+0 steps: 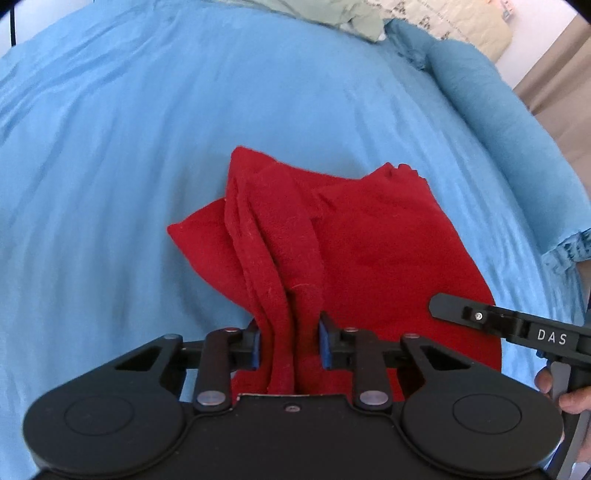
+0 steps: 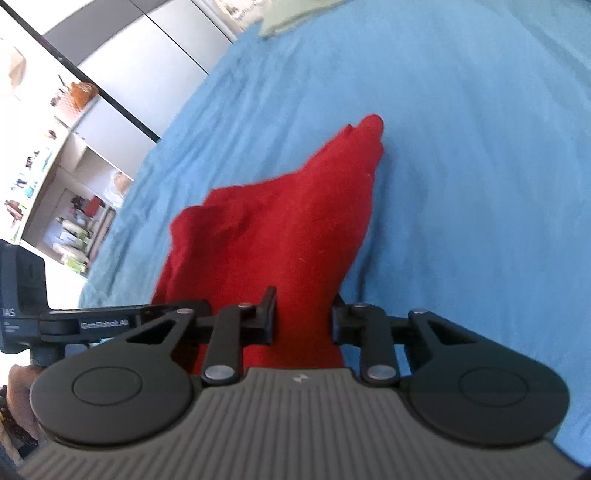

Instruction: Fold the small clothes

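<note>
A red cloth garment (image 1: 347, 243) lies bunched on the blue bedsheet (image 1: 147, 147). My left gripper (image 1: 290, 343) is shut on a gathered fold of it near its near edge, and the cloth rises in ridges from the jaws. My right gripper (image 2: 304, 314) is shut on another part of the same red garment (image 2: 288, 221), which stretches away from it to a pointed far corner. The right gripper also shows in the left wrist view (image 1: 439, 304) at the garment's right edge. The left gripper's body shows in the right wrist view (image 2: 74, 321) at the left.
A rolled blue pillow or blanket (image 1: 517, 147) lies along the bed's right side. Pale green cloth (image 1: 332, 14) lies at the bed's far end. Shelves with small items (image 2: 66, 184) and grey cabinets (image 2: 147, 55) stand beyond the bed's left edge.
</note>
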The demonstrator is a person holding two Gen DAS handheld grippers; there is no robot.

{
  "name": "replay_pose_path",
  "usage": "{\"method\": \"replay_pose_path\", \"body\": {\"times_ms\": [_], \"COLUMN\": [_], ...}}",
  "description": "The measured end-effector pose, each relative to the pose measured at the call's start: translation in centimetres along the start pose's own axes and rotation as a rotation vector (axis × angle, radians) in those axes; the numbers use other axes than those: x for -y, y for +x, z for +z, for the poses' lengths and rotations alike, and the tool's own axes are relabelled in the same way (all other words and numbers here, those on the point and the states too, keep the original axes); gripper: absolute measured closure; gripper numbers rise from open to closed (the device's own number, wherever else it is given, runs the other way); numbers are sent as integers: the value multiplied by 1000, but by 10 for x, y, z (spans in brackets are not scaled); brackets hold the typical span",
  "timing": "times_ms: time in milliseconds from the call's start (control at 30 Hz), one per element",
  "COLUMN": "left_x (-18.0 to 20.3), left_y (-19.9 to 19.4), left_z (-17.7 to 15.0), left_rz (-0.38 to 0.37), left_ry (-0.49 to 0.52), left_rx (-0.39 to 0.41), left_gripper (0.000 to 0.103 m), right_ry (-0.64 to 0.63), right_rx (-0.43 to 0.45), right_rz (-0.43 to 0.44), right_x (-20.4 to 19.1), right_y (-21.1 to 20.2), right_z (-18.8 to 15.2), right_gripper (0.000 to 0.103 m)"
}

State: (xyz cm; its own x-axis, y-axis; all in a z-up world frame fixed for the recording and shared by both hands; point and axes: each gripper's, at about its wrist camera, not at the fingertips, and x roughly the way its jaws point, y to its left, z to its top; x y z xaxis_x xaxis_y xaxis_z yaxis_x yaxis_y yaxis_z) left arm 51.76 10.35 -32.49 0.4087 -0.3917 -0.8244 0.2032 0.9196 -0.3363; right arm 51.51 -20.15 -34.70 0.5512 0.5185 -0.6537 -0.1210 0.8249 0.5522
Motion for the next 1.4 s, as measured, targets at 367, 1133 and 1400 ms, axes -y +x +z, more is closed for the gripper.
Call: {"method": "replay_pose_path", "body": {"times_ms": [367, 1133, 1400], "left_x": [63, 129, 164], "left_y": [-85, -40, -102], "left_z": [-25, -177, -142], "left_rz": [-49, 88, -62], "left_ry": [33, 41, 114], "left_rx": [82, -65, 70], "left_gripper": [73, 33, 7], "right_ry": [-35, 133, 4], "right_rx": [102, -55, 44], "right_rz": [34, -193, -72], "right_x": [-33, 66, 16], "right_y": [-104, -188, -254], "right_z": [-8, -165, -160], "right_gripper": [62, 34, 0]}}
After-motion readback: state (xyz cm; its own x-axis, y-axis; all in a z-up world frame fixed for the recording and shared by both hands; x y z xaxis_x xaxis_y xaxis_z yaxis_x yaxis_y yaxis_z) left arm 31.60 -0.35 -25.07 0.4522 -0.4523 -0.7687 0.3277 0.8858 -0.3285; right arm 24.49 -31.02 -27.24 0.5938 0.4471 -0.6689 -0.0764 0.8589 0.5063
